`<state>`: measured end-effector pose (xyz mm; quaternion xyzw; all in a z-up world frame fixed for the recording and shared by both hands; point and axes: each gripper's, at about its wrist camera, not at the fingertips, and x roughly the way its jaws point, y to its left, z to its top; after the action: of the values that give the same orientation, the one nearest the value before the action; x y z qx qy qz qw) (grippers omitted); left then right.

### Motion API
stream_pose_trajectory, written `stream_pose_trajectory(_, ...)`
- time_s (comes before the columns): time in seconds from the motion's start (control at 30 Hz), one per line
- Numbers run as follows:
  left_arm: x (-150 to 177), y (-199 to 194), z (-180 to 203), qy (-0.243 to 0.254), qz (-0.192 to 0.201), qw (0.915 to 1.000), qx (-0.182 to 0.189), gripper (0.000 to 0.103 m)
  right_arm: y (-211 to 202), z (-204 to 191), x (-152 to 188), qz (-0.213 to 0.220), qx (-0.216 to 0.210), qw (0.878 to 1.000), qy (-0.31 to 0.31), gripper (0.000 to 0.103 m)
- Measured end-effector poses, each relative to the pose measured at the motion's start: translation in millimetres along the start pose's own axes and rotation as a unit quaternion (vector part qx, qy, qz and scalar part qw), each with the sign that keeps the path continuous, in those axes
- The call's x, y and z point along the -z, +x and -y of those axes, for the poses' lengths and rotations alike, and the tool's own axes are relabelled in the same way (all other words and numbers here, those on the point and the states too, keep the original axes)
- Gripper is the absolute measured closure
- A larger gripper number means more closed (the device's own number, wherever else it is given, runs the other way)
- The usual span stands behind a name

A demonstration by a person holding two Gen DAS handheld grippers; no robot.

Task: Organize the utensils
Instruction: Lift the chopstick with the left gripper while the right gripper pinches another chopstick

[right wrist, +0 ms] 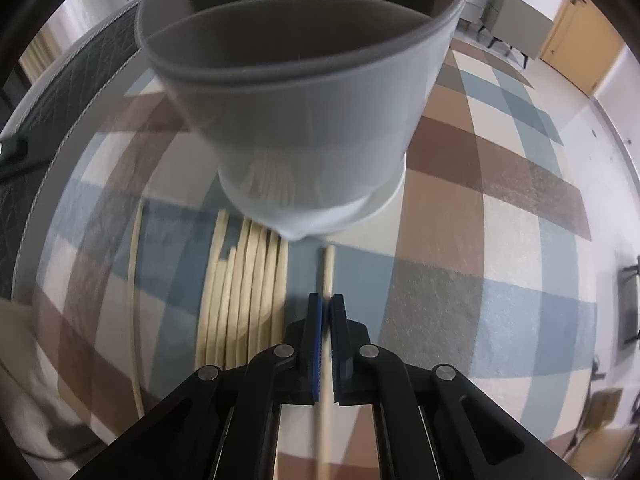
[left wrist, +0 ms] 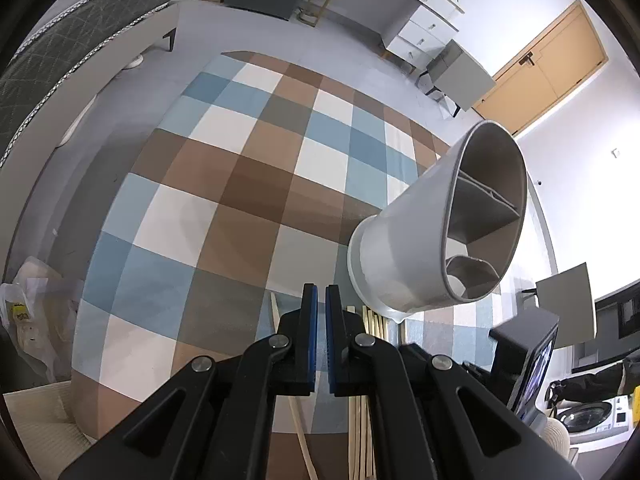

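A: The right gripper (right wrist: 325,310) pinches one chopstick (right wrist: 327,270) on the cloth (right wrist: 460,288); the left gripper (left wrist: 321,300) is pressed together, empty.

B: Done?

A: Hardly. The holder (left wrist: 404,240) looks empty; a row of sticks (right wrist: 244,288) lies beside it.

B: Views?

A: Left shows the holder's dividers; right shows the grip.

Floor (left wrist: 352,40) seen pale grey, largely covered by checked rug (left wrist: 224,184) in blue, brown, white and grey squares. Bed with dark quilted mattress (left wrist: 68,40) noted along one rug edge. White desk with drawers (left wrist: 420,20) set against white wall (left wrist: 580,184); grey cabinet (left wrist: 464,76) beside it. Tan wooden door (left wrist: 548,68) observed in corner. Lighting even, bright.
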<state>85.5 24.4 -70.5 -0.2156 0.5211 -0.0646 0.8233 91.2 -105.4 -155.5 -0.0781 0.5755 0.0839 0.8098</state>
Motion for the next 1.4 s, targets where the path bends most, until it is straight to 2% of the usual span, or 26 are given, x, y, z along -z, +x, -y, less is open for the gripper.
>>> stream_pose_trajectory(0.17,-3.1,-0.5,-10.0,-0.023,-0.011,0.9996,0.01,0.103,-6.8,9.7,20.5,-0.015,-0.018,1.0,0.007,0.1)
stream_pose_trajectory(0.27,-4.0,1.2,-13.6,-0.032,-0.015,0.9994,0.005,0.103,-8.3,9.2,25.4,-0.013,-0.017,1.0,0.003,0.095)
stream_pose_trajectory(0.33,-4.5,3.6,-16.1,-0.035,-0.019,0.9992,-0.001,0.103,-9.4,11.4,21.2,-0.011,-0.012,1.0,0.004,0.085)
stream_pose_trajectory(0.4,-4.4,6.1,-18.9,-0.035,-0.025,0.9989,-0.018,0.101,-6.3,12.2,15.4,-0.008,-0.009,1.0,0.003,0.084)
stream_pose_trajectory(0.47,-4.1,10.8,-24.9,-0.039,-0.033,0.9981,-0.036,0.09,-3.7,11.9,7.5,-0.001,-0.004,1.0,-0.002,0.084)
stream_pose_trajectory(0.53,-3.7,14.9,-33.9,-0.052,-0.036,0.9968,-0.049,0.064,-1.1,6.2,0.7,0.005,-0.004,1.0,-0.006,0.082)
stream_pose_trajectory(0.6,-3.2,16.0,-42.4,-0.068,-0.033,0.9962,-0.044,0.052,0.1,3.3,-3.2,0.01,-0.009,1.0,-0.011,0.088)
stream_pose_trajectory(0.63,-3.2,17.3,-45.2,-0.071,-0.033,0.9957,-0.049,0.05,0.1,2.8,-3.8,0.011,-0.015,1.0,-0.011,0.098)
stream_pose_trajectory(0.8,1.7,38.6,-44.6,-0.05,-0.064,0.993,-0.086,0.048,-4.8,25.4,-8.7,0.038,-0.054,0.997,0.029,0.099)
stream_pose_trajectory(0.9,5.0,51.8,-41.3,-0.032,-0.077,0.991,-0.105,0.048,-16.5,50.1,-9.8,0.062,-0.088,0.991,0.083,0.099)
stream_pose_trajectory(1.0,6.1,60.2,-36.3,-0.021,-0.081,0.9913,-0.102,0.048,-30.7,69.1,-8.2,0.092,-0.114,0.982,0.122,0.099)
stream_pose_trajectory(1.1,9.1,68.0,-27.1,0.007,-0.086,0.9884,-0.125,0.047,-47.0,84.6,-5.1,0.124,-0.136,0.971,0.154,0.099)
stream_pose_trajectory(1.13,10.3,69.7,-23.6,0.015,-0.085,0.988,-0.128,0.04,-51.4,90.0,-4.3,0.133,-0.145,0.967,0.165,0.099)
stream_pose_trajectory(1.23,12.9,72.6,-17.9,0.025,-0.088,0.9858,-0.141,0.034,-61.7,106.5,-3.1,0.156,-0.163,0.954,0.199,0.099)
stream_pose_trajectory(1.33,17.9,76.7,-7.9,0.049,-0.097,0.9806,-0.163,0.032,-68.0,116.9,-3.3,0.172,-0.166,0.946,0.218,0.099)
stream_pose_trajectory(1.4,22.3,80.6,-2.4,0.078,-0.102,0.9734,-0.19,0.031,-70.7,126.0,-2.6,0.182,-0.17,0.94,0.234,0.099)
